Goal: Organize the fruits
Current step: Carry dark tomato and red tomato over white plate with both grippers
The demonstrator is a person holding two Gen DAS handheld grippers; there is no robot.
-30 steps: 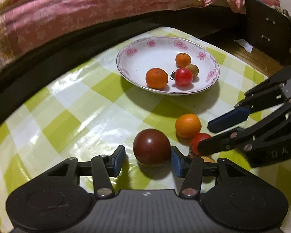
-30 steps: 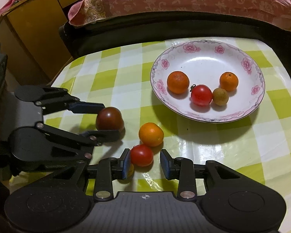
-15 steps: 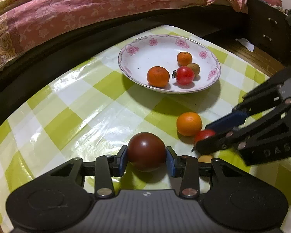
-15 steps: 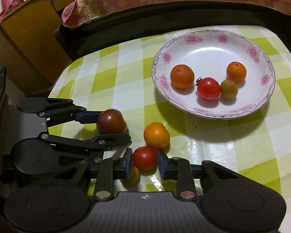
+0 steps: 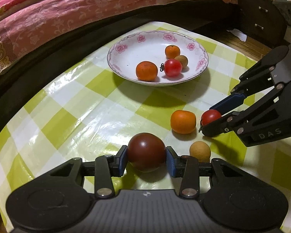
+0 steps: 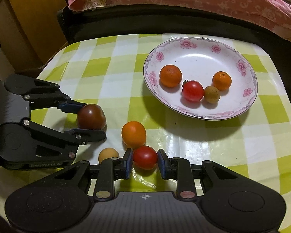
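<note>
Two grippers work low over the checked table (image 5: 67, 116), both tilted steeply downward. The left gripper (image 5: 146, 160) has its blue pads pressed on either side of the dark tomato (image 5: 146, 151), which fills the narrow gap between them at the near edge of the left wrist view. From there the right gripper (image 5: 211, 120) reaches in from 3 o'clock, its fingers pointing toward 9 o'clock. Its jaws are opening slightly, with the red tomato (image 6: 145, 157) between them and the pads touching its sides.

Seen from the right wrist, the loose orange (image 6: 133, 134) sits at 11 o'clock of the red tomato, touching it or nearly so. The tan fruit (image 6: 108, 154) lies at 9 o'clock, just beside the right gripper's left finger and just below the left gripper's lower finger. Both are on the cloth between the two grippers. A scrap of clear film (image 6: 143, 180) lies on the cloth under the right gripper.

The flowered plate (image 5: 126, 44) stands at 12 o'clock from the left gripper, well apart, with open cloth in between. It holds a large orange (image 5: 146, 70), a small orange (image 5: 172, 51), a stemmed tomato (image 5: 173, 67) and a brownish fruit (image 5: 182, 60); the last three are bunched together. A pink bed cover (image 5: 67, 9) runs behind the table, and a wooden cabinet (image 6: 29, 19) stands at 10 o'clock in the right wrist view.
</note>
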